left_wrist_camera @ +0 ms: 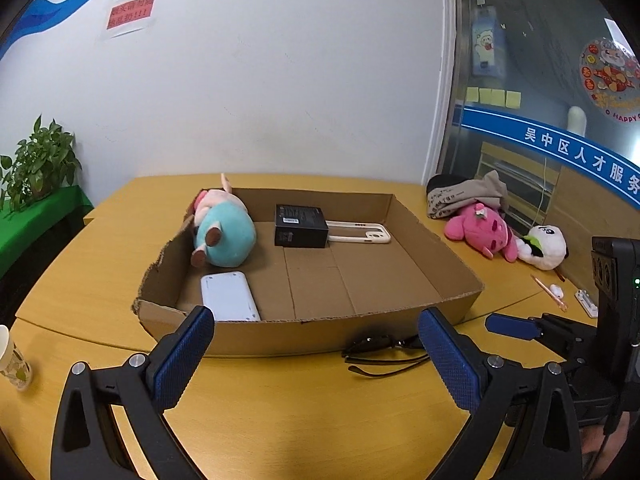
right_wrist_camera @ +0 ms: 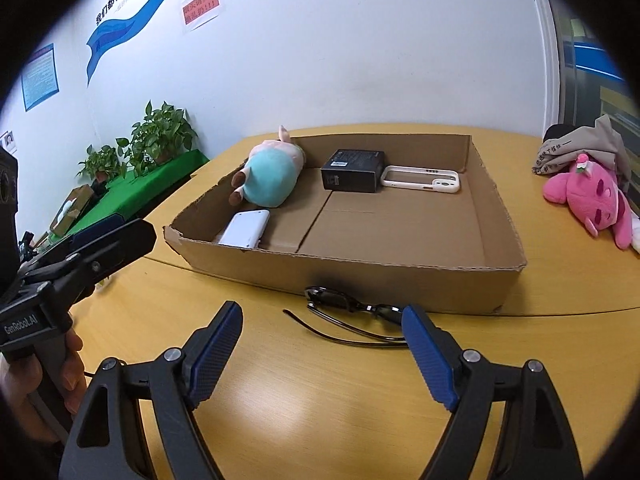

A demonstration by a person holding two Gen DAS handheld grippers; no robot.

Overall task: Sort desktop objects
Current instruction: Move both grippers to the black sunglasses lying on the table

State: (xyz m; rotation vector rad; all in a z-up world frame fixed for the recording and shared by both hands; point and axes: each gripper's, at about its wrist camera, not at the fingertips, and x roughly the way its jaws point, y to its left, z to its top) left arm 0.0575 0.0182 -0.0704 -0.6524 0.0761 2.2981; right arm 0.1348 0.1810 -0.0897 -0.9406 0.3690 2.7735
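A shallow cardboard box (left_wrist_camera: 452, 300) (right_wrist_camera: 504, 240) sits on the yellow table. Inside lie a teal and pink plush (left_wrist_camera: 222, 234) (right_wrist_camera: 270, 176), a black box (left_wrist_camera: 301, 226) (right_wrist_camera: 354, 170), a white phone case (left_wrist_camera: 360, 232) (right_wrist_camera: 424, 179) and a white device (left_wrist_camera: 229, 297) (right_wrist_camera: 245, 228). Black sunglasses (left_wrist_camera: 380, 350) (right_wrist_camera: 352, 312) lie on the table against the box's front wall. My left gripper (left_wrist_camera: 316, 344) is open and empty, in front of the box. My right gripper (right_wrist_camera: 320, 340) is open and empty, just in front of the sunglasses.
A pink plush (left_wrist_camera: 482, 232) (right_wrist_camera: 592, 198), a panda plush (left_wrist_camera: 546, 246) and a grey cloth (left_wrist_camera: 468, 196) (right_wrist_camera: 576, 148) lie at the right. A pen (left_wrist_camera: 548, 292) lies nearby. A paper cup (left_wrist_camera: 12, 360) stands at the left. Plants (right_wrist_camera: 160, 136) stand beyond the table.
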